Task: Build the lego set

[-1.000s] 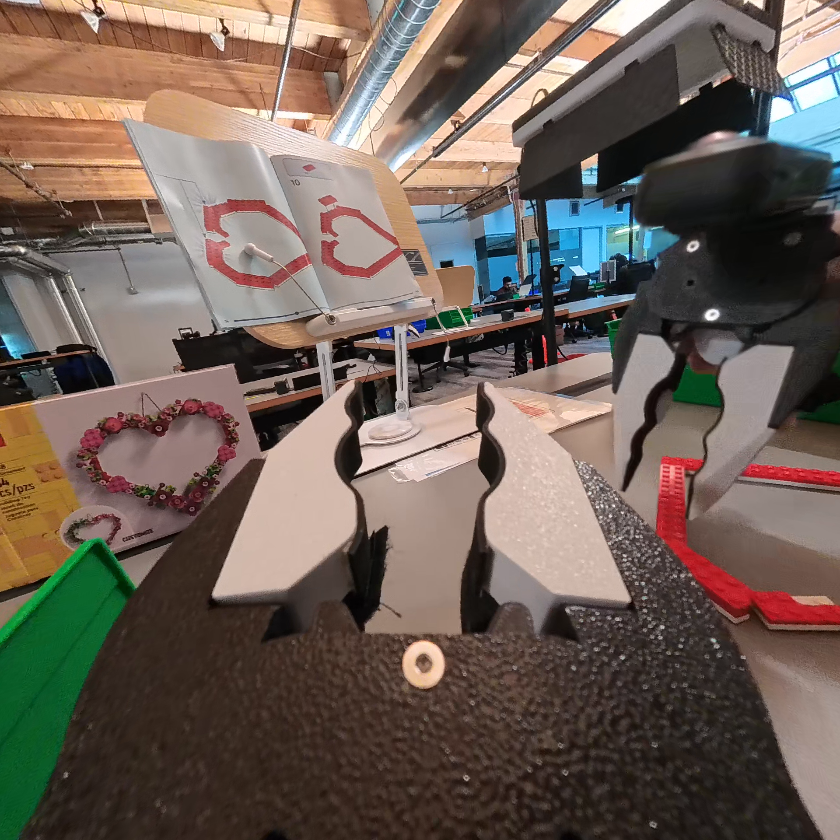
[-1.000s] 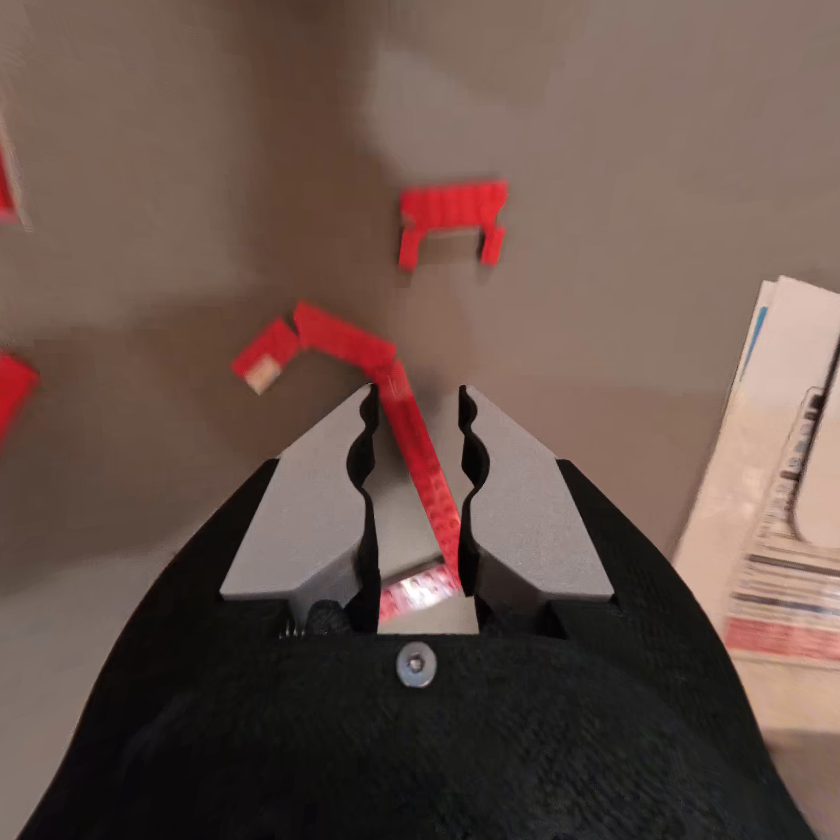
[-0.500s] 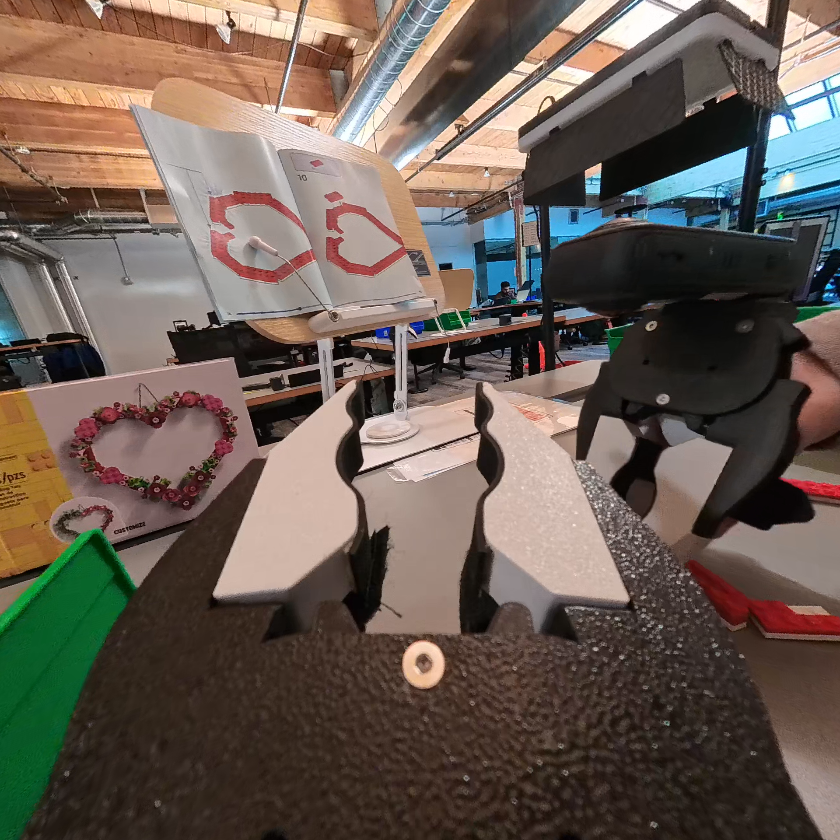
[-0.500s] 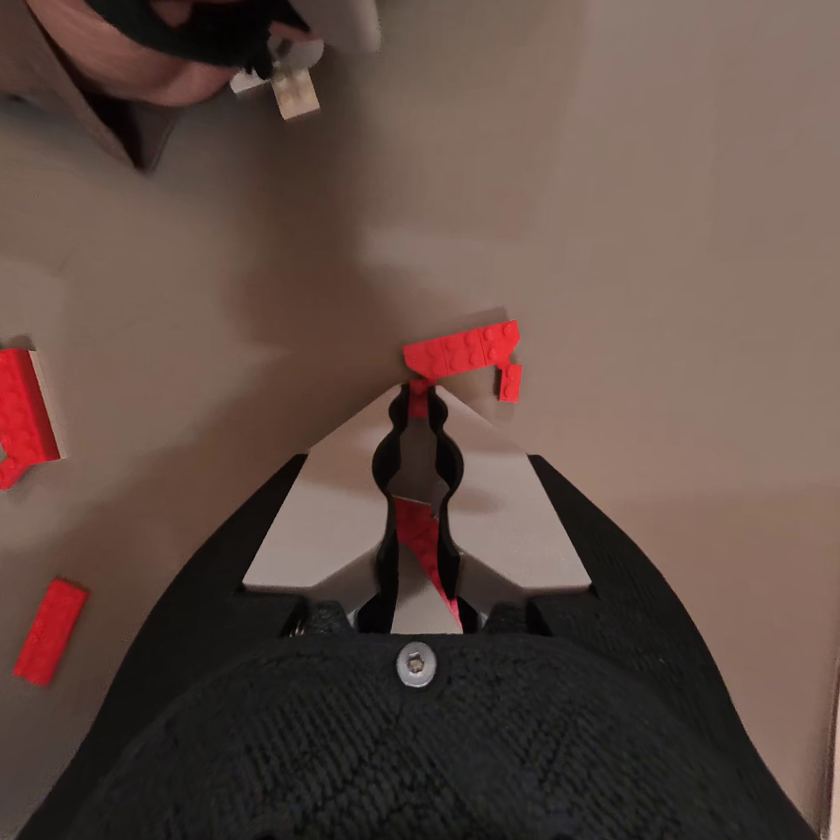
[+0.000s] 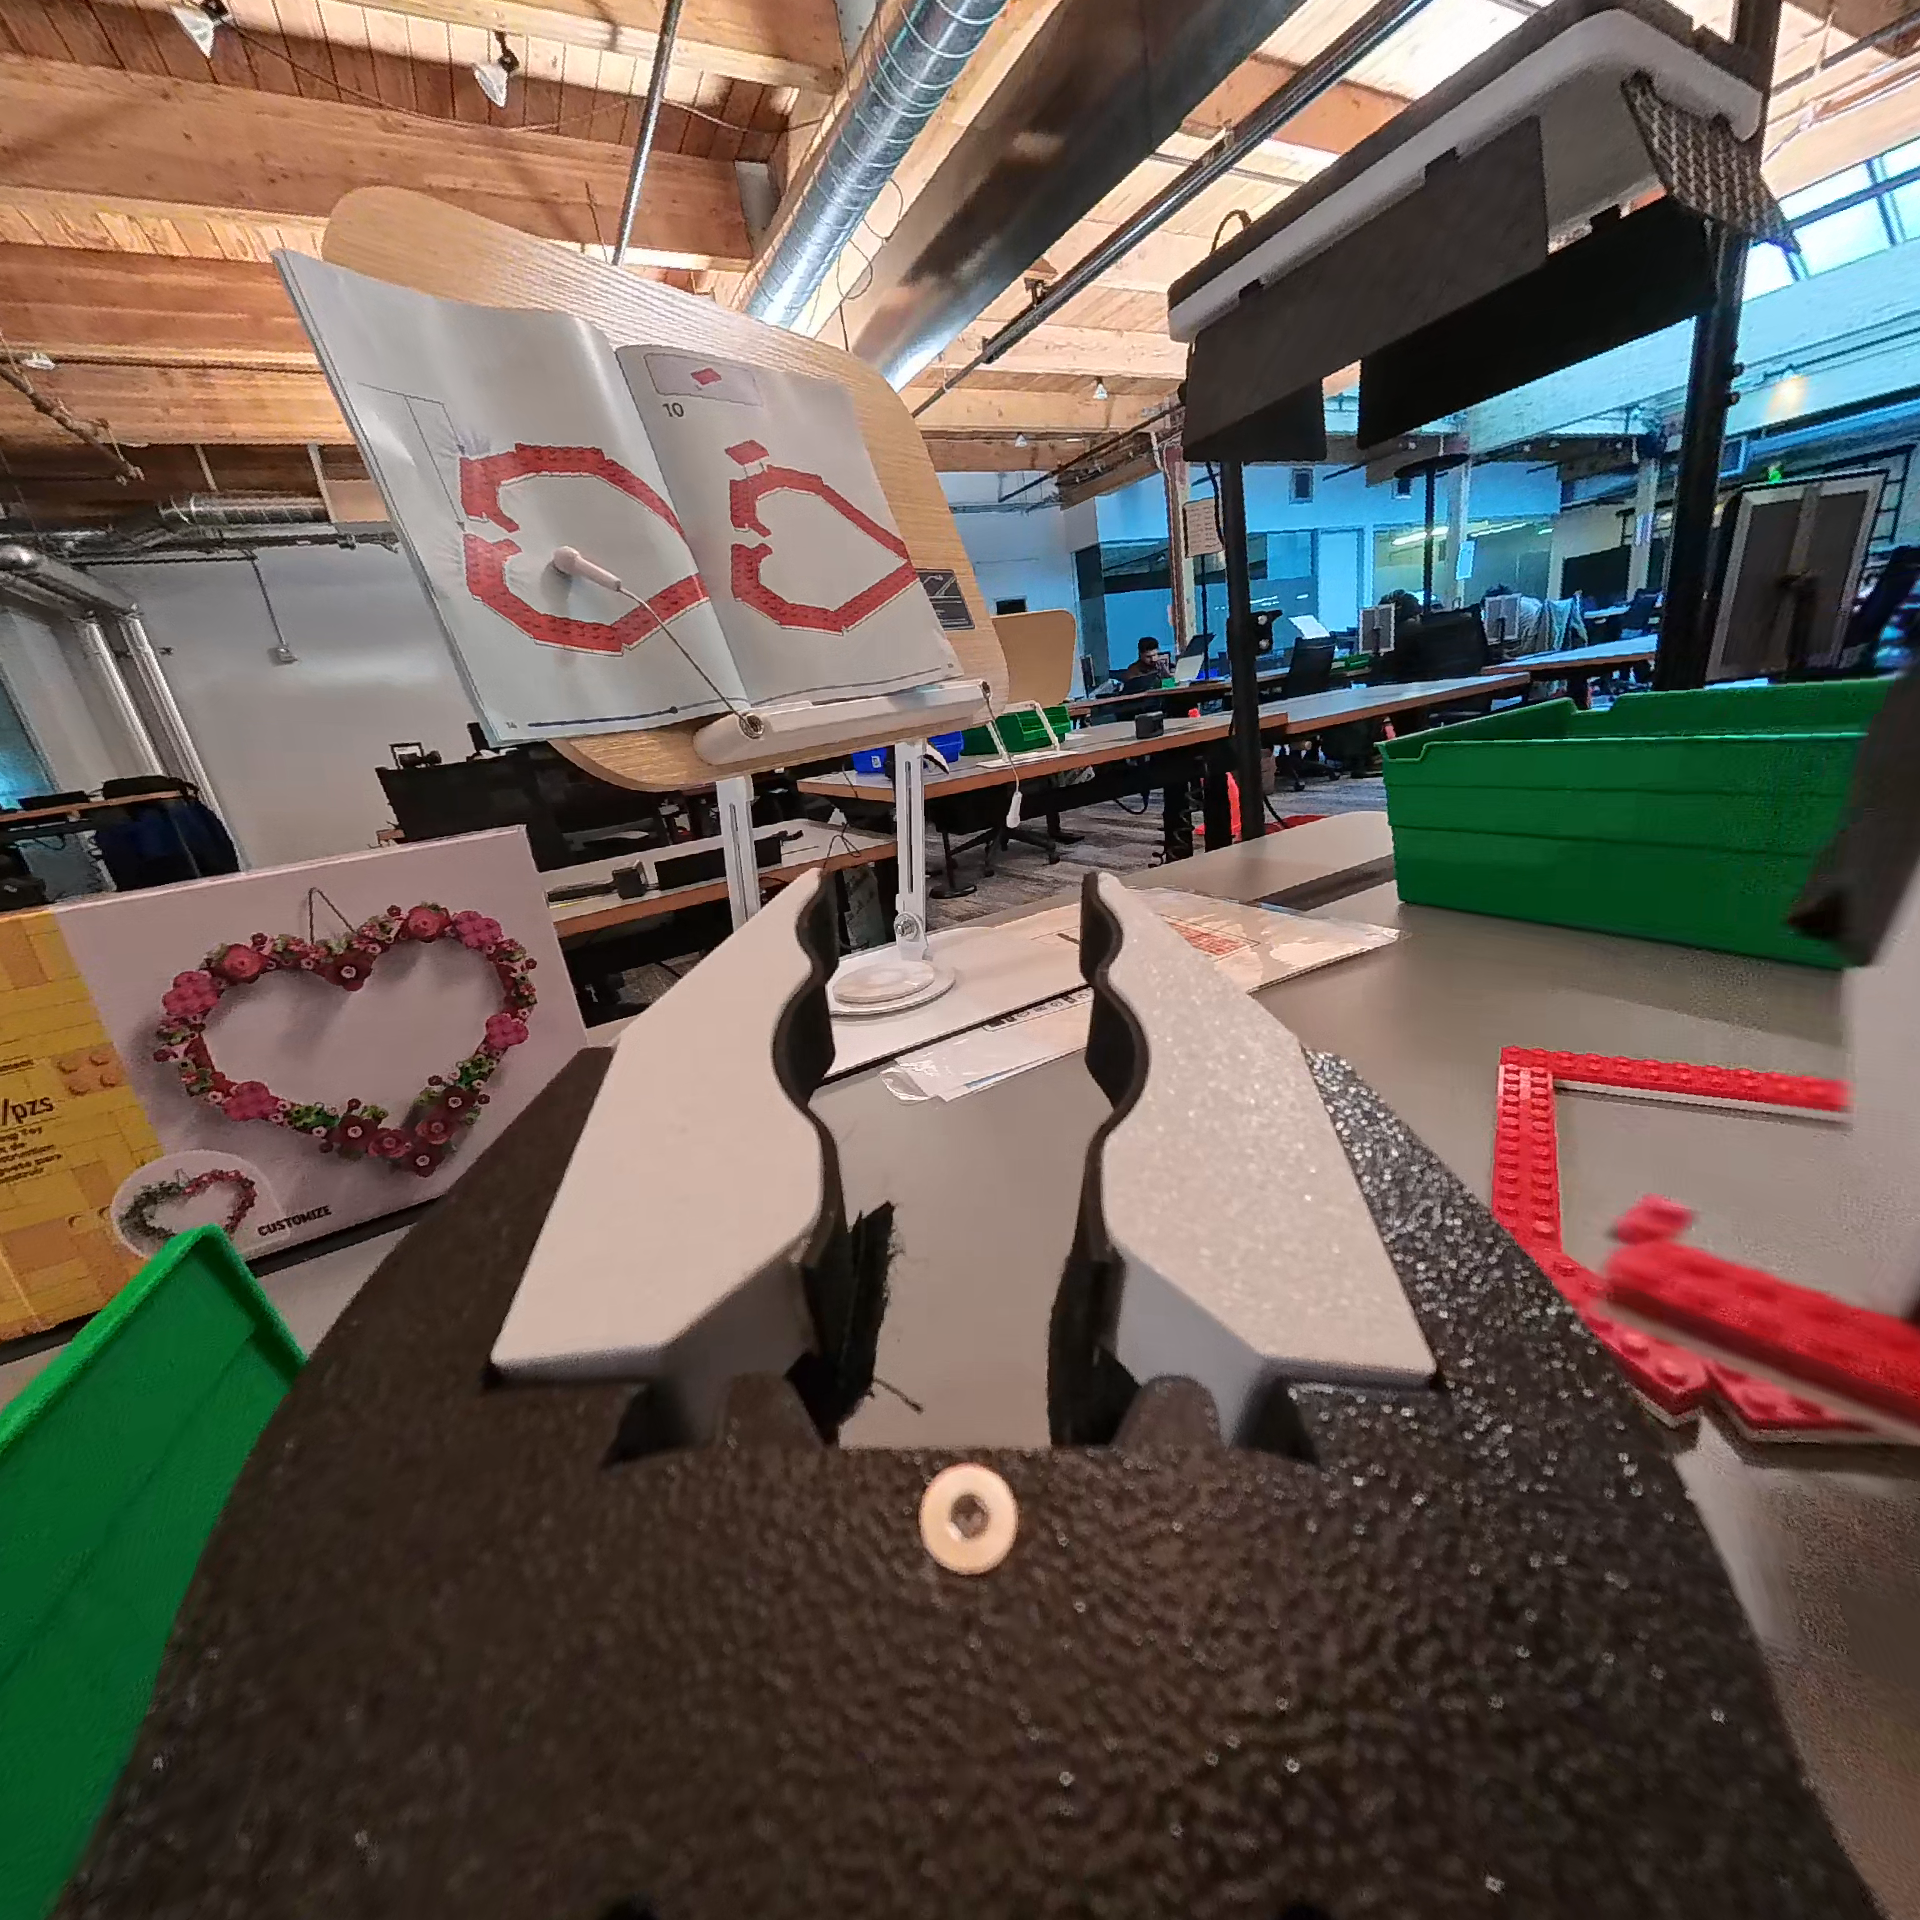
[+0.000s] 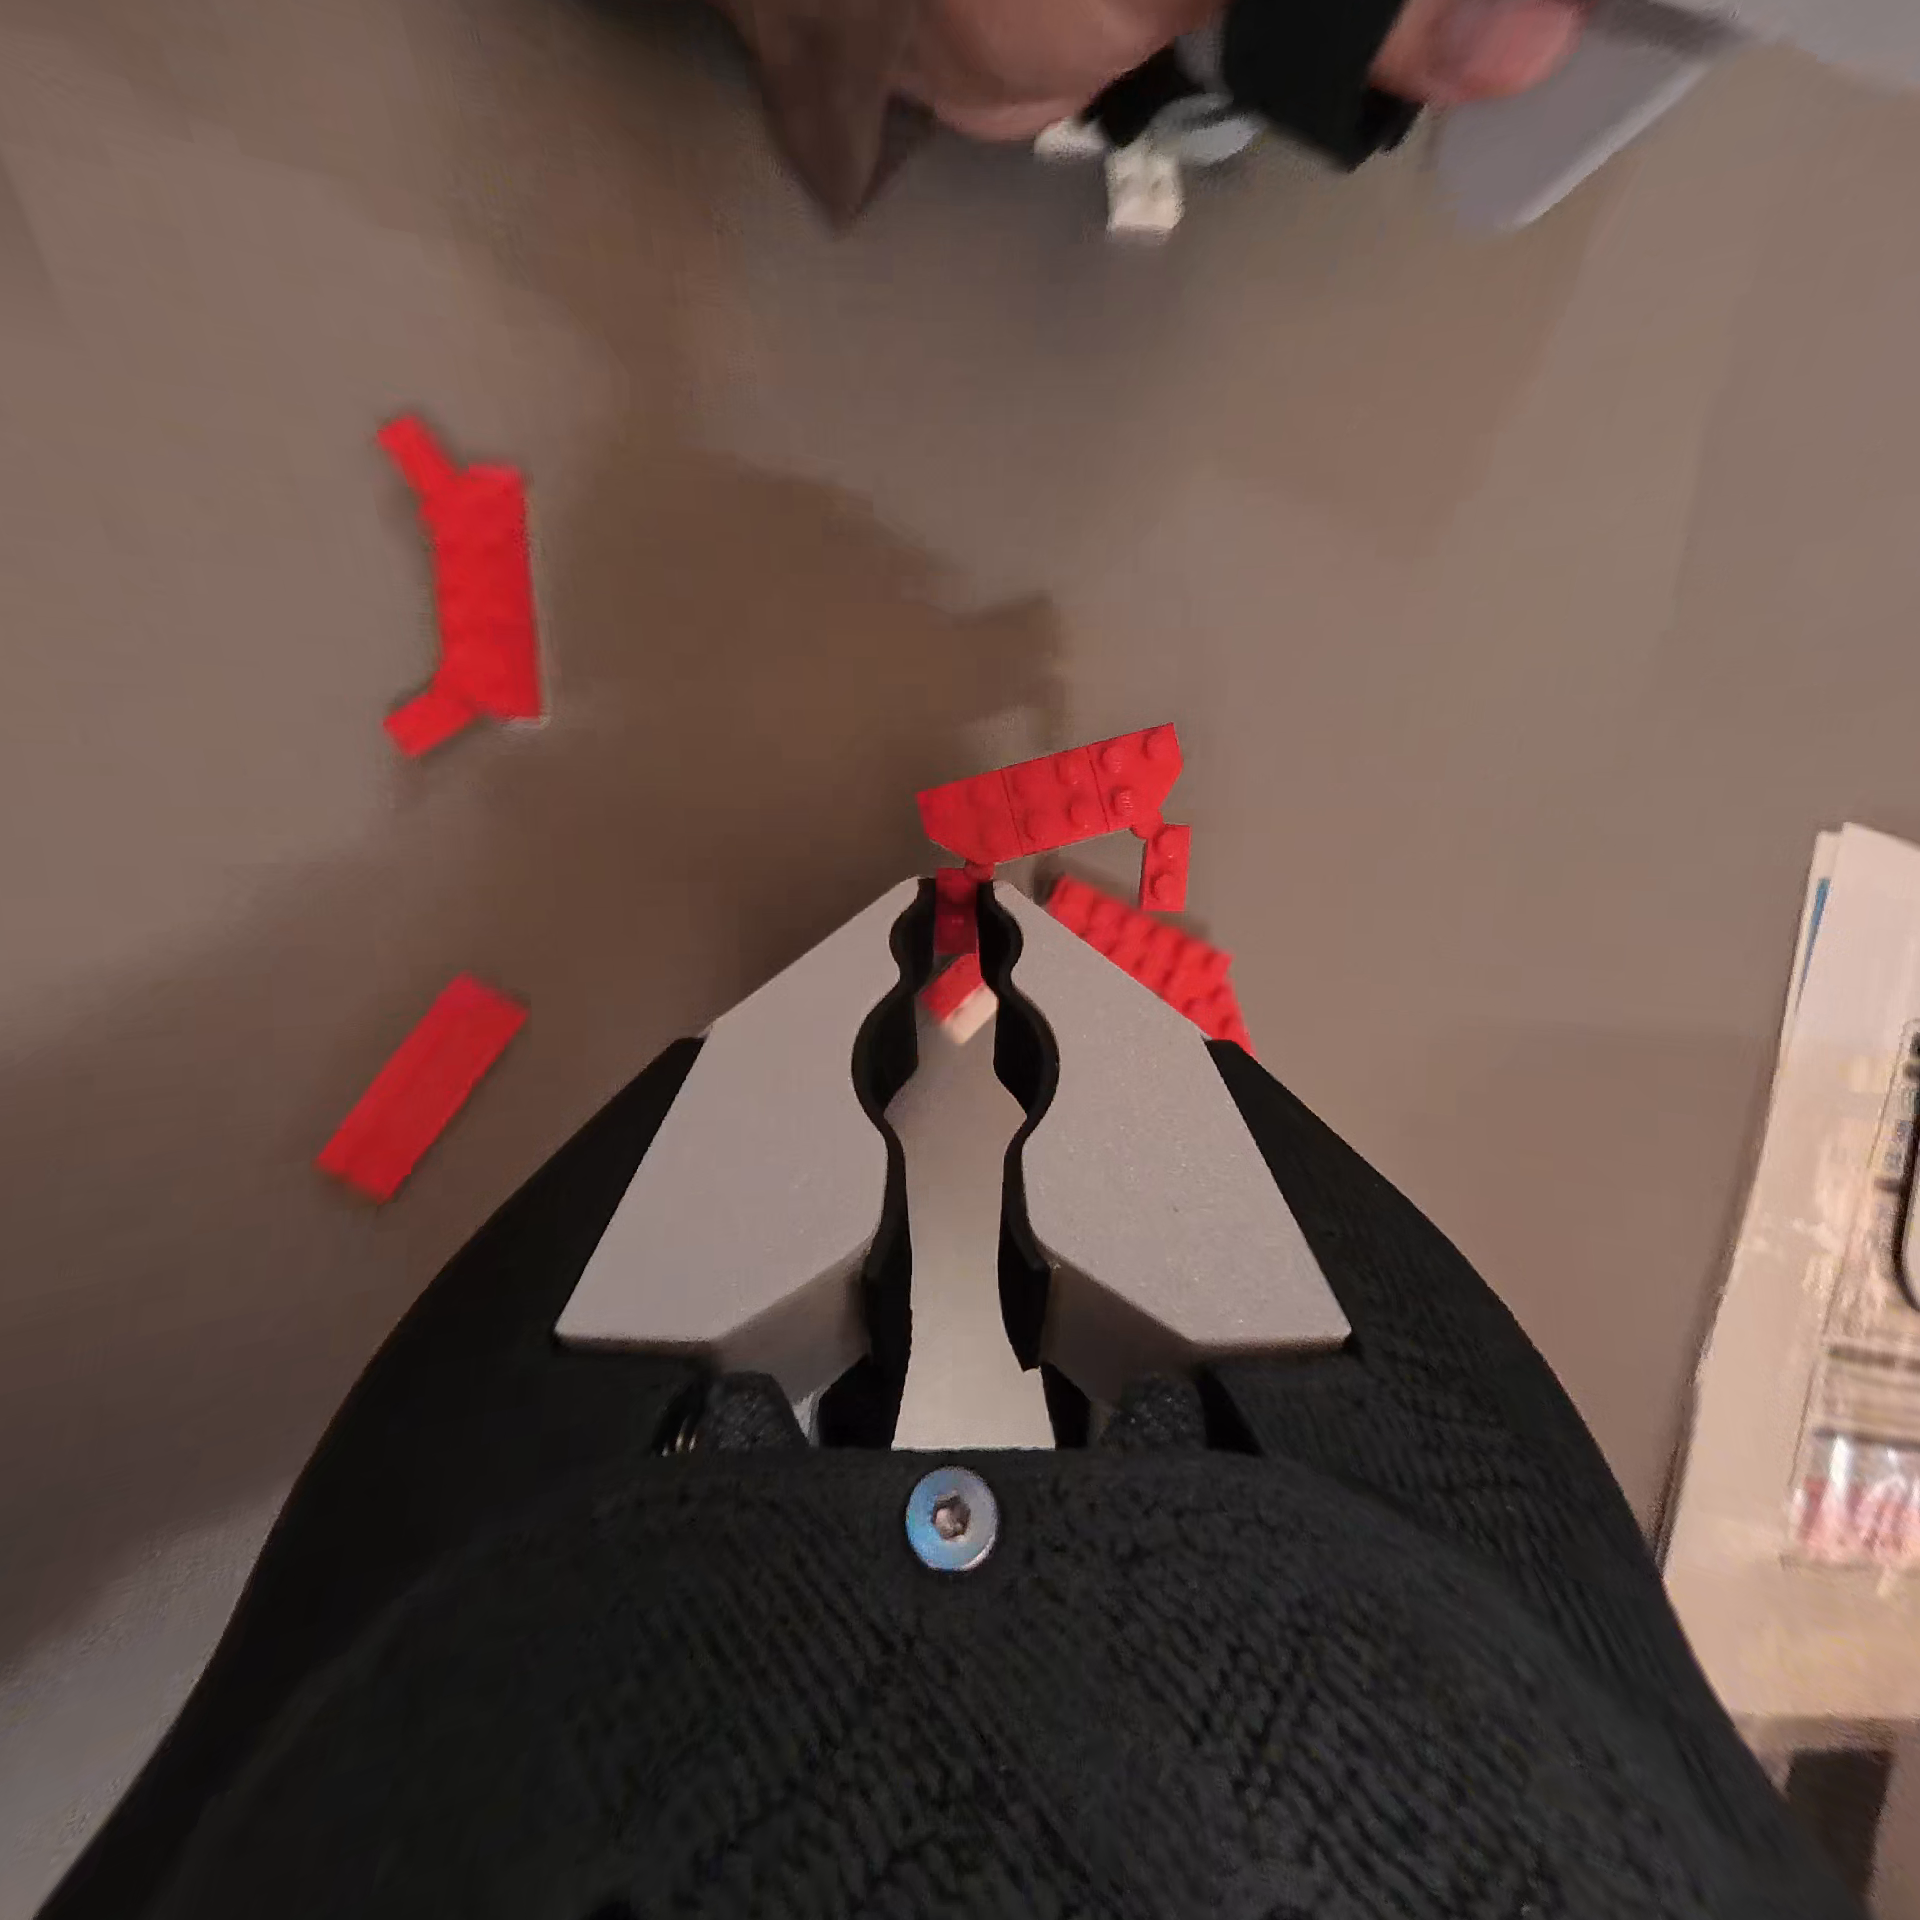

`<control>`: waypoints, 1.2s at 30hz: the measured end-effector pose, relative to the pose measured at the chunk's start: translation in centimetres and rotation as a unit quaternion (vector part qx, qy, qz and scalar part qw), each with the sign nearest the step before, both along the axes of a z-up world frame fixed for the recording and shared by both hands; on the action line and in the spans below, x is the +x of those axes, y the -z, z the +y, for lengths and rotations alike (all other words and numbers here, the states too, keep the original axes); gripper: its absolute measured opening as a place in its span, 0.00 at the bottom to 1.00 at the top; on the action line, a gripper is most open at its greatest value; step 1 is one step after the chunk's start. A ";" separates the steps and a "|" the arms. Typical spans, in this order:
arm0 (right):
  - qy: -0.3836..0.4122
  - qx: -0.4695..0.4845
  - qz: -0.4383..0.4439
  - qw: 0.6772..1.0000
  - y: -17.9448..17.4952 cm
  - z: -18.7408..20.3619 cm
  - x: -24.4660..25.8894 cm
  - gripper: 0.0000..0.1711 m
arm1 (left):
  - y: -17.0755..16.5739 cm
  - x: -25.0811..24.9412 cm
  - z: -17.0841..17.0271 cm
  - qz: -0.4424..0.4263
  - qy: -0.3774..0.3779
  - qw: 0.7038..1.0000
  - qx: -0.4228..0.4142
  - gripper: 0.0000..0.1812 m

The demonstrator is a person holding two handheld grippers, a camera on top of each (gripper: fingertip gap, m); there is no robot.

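While the grey table [image 5: 1351,997] fills both views, a booklet [image 5: 644,520] stands open on a wooden stand [image 5: 914,499] at its far side, showing red heart outlines. Left of the stand leans the set box [image 5: 291,1049], picturing a flowered heart. Stacked green bins [image 5: 1600,821] sit far right; another green bin [image 5: 114,1434] edges the left wrist view's near left corner. Papers [image 5: 1122,977] lie flat by the stand's foot.

Left gripper [image 5: 956,997]: fingers spread wide, nothing between them, raised over bare table.

Red frame [image 5: 1527,1153], a long angled run of plates, lies on the table right of the left gripper. A blurred red piece hangs just above its near end at the view's right edge.

Right gripper [image 6: 951,894]: fingers pinched together at the tips on a small red link of the red assembly [image 6: 1049,795], a short trapezoid of plates with a link dangling from each end. It is held above the table.

Loose on the table: a curved red section [image 6: 473,582] far left, a plain red plate [image 6: 421,1086] near left, both well apart from the right gripper.
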State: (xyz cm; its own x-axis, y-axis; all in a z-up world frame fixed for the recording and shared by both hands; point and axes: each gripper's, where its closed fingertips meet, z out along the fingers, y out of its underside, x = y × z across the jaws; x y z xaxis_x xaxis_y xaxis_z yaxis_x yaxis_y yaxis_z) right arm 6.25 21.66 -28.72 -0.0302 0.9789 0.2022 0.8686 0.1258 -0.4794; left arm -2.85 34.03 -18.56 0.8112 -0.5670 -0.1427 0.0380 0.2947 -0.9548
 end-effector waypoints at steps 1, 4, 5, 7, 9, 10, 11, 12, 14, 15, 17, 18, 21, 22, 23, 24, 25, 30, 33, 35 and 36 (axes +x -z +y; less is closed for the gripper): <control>-0.001 -0.001 -0.006 1.000 0.1 -0.7 0.9 0.04 | 0.0 0.0 0.0 0.001 0.001 1.000 0.000 0.25; -0.008 -0.020 -0.025 0.999 0.8 -3.0 3.2 0.04 | 0.1 0.1 -0.1 0.004 0.002 1.000 0.000 0.25; -0.010 -0.026 -0.031 0.999 1.2 -3.5 3.8 0.04 | 0.1 0.2 -0.2 0.006 0.003 1.000 0.000 0.25; -0.010 -0.040 -0.038 0.998 1.9 -4.4 4.9 0.04 | 0.1 0.3 -0.2 0.010 0.003 1.000 0.002 0.24; -0.006 -0.045 -0.042 0.998 2.4 -4.7 5.6 0.04 | 0.2 0.5 -0.2 0.013 0.005 1.000 0.001 0.24; -0.007 -0.048 -0.045 0.998 2.6 -4.8 5.9 0.04 | 0.2 0.5 -0.3 0.015 0.007 1.000 0.001 0.24; -0.008 -0.049 -0.047 0.998 2.8 -4.8 6.1 0.04 | 0.3 0.6 -0.3 0.016 0.008 1.000 -0.001 0.24; -0.008 -0.047 -0.050 0.998 3.0 -4.7 6.4 0.04 | 0.3 0.7 -0.3 0.017 0.009 1.000 -0.001 0.24; -0.008 -0.047 -0.056 0.997 3.4 -4.4 6.7 0.04 | 0.3 0.8 -0.5 0.020 0.012 1.000 0.000 0.24; -0.008 -0.045 -0.056 0.997 3.5 -4.2 6.9 0.04 | 0.4 0.9 -0.5 0.022 0.012 1.000 0.002 0.24; 0.004 -0.051 -0.050 0.997 3.6 -3.9 6.9 0.06 | 0.4 1.0 -0.6 0.027 0.013 1.000 0.002 0.24; 0.014 -0.060 -0.048 0.997 3.6 -3.9 7.0 0.09 | 0.5 1.0 -0.6 0.028 0.014 1.000 0.001 0.24; 0.049 -0.063 -0.048 0.996 3.4 -3.7 7.6 0.12 | 0.5 1.0 -0.6 0.028 0.014 0.999 0.001 0.24; 0.065 -0.060 -0.051 0.995 3.4 -3.5 8.0 0.12 | 0.5 1.1 -0.6 0.029 0.014 0.999 0.001 0.24; 0.080 -0.065 -0.056 0.993 3.4 -3.6 8.5 0.14 | 0.5 1.1 -0.5 0.029 0.014 0.999 0.000 0.24; 0.092 -0.073 -0.060 0.991 3.4 -3.8 8.9 0.16 | 0.6 1.1 -0.5 0.030 0.014 0.999 0.000 0.24; 0.102 -0.079 -0.057 0.990 3.3 -4.0 9.1 0.17 | 0.6 1.1 -0.5 0.032 0.014 0.999 0.000 0.24; 0.128 -0.087 -0.019 0.988 2.7 -4.6 8.2 0.19 | 0.7 1.3 -0.6 0.038 0.017 0.999 0.002 0.24; 0.212 -0.085 0.010 0.973 2.5 -3.4 7.4 0.23 | 0.7 1.4 -0.6 0.039 0.018 0.999 0.002 0.24; 0.281 -0.102 0.054 0.953 2.1 -2.8 6.2 0.30 | 0.7 1.4 -0.6 0.039 0.019 0.999 0.002 0.24; 0.302 -0.103 0.069 0.945 2.0 -2.7 5.7 0.31 | 0.7 1.4 -0.6 0.040 0.019 0.999 0.002 0.24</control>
State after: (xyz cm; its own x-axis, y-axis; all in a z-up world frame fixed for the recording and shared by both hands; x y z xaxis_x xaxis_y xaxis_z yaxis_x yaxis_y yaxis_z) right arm 11.93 18.99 -30.75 0.5589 0.8286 -0.0337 0.6794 -0.4808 -0.5543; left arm -1.42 33.39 -19.27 0.7747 -0.5973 -0.2077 -0.0266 0.2974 -0.9544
